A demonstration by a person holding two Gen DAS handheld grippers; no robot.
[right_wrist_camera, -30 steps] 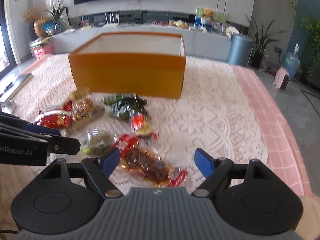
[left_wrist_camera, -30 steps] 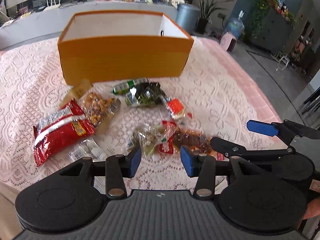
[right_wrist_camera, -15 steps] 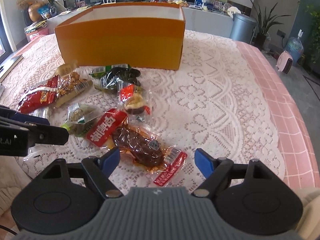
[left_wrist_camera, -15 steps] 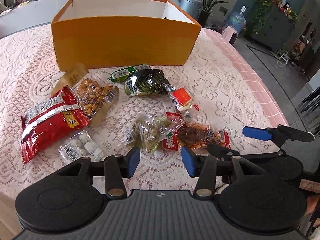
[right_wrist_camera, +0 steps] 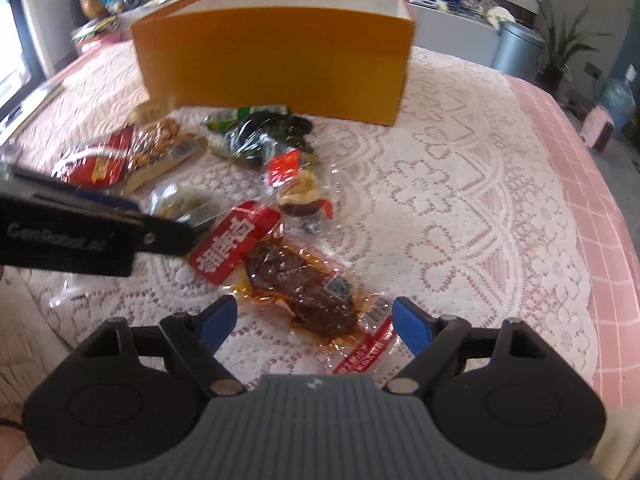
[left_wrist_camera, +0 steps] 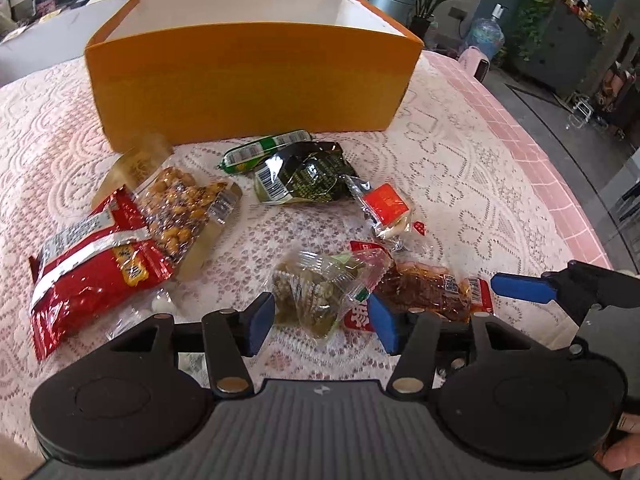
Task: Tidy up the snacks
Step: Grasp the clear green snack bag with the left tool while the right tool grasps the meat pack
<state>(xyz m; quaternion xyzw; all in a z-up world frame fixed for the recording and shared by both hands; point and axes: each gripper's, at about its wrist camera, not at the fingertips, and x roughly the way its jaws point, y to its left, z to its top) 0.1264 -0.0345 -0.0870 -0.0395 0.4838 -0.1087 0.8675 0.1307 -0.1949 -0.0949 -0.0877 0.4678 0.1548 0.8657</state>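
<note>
An open orange box [left_wrist_camera: 248,84] stands at the back of the lace-covered table; it also shows in the right wrist view [right_wrist_camera: 272,64]. Several snack packs lie in front of it. My left gripper [left_wrist_camera: 322,326] is open, its pads on either side of a clear pack of green snack [left_wrist_camera: 316,292]. My right gripper [right_wrist_camera: 316,326] is open around the near end of a brown meat pack with a red label [right_wrist_camera: 304,280]. The meat pack [left_wrist_camera: 424,288] lies right of the green pack. A red bag [left_wrist_camera: 92,264], a peanut pack [left_wrist_camera: 180,208] and a dark green pack [left_wrist_camera: 308,178] lie further off.
A small red-and-white pack [left_wrist_camera: 386,210] and a green sausage stick [left_wrist_camera: 264,148] lie near the box. The pink table edge [right_wrist_camera: 600,184] runs along the right, with floor beyond. The left gripper's body [right_wrist_camera: 80,232] crosses the left of the right wrist view.
Both grippers have moved forward and down toward the snacks. The left pads now flank the green pack; the right pads flank the meat pack. Both stayed open.
</note>
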